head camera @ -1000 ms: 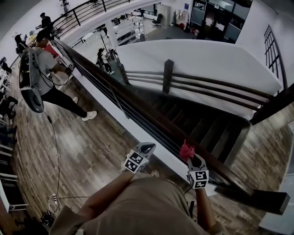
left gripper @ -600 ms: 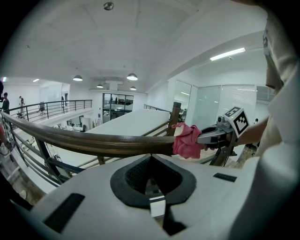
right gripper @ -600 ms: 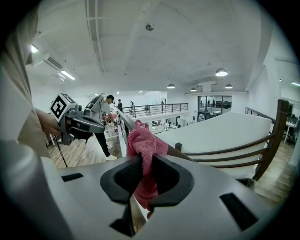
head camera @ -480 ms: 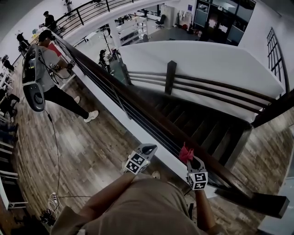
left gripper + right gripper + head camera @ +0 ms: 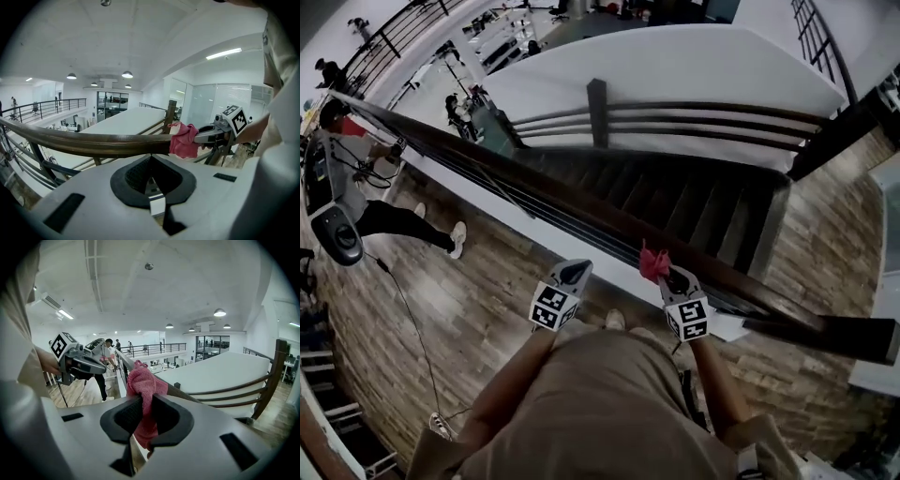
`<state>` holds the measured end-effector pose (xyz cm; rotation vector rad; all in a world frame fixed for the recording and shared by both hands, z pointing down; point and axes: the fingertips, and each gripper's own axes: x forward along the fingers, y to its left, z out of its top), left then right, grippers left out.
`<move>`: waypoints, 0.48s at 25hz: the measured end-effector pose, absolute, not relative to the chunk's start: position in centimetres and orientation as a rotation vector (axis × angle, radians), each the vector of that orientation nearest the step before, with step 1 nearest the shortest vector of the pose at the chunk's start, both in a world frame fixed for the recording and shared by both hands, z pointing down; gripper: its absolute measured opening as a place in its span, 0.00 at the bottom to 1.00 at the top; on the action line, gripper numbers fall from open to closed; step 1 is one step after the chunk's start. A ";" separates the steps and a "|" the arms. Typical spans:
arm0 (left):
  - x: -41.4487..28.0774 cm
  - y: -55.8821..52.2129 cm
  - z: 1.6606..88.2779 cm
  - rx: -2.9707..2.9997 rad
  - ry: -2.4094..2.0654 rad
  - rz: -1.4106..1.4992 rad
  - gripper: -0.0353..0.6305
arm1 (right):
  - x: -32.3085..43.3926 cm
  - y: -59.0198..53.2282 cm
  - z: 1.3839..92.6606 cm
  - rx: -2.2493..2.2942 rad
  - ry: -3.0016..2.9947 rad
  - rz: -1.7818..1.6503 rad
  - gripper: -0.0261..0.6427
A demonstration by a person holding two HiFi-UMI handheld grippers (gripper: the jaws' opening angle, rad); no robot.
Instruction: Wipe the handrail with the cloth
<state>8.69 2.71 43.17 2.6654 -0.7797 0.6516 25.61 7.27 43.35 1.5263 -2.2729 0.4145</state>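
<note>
The right gripper (image 5: pixel 144 414) has its jaws closed on a pink cloth (image 5: pixel 142 383), and the folds stand up above the pads. The cloth lies on the top edge of the dark wooden handrail (image 5: pixel 534 192), in the part of the rail that is nearer to the person. The left gripper (image 5: pixel 151 176) has its jaws pressed together with nothing between them. It is on the side of the wooden floor (image 5: pixel 469 300), near the rail but apart from it. The staircase (image 5: pixel 694 202) goes down behind the rail.
</note>
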 end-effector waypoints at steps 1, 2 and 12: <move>8.8 2.5 43.4 2.670 -0.761 0.656 0.08 | 25.5 7.1 43.4 1.535 -2.265 0.414 0.13; 9.0 2.5 43.7 2.674 -0.739 0.661 0.08 | 25.5 7.1 43.5 1.547 -2.252 0.415 0.13; 8.7 1.6 43.8 2.740 -0.525 0.702 0.08 | 26.0 9.6 44.3 1.710 -2.040 0.470 0.12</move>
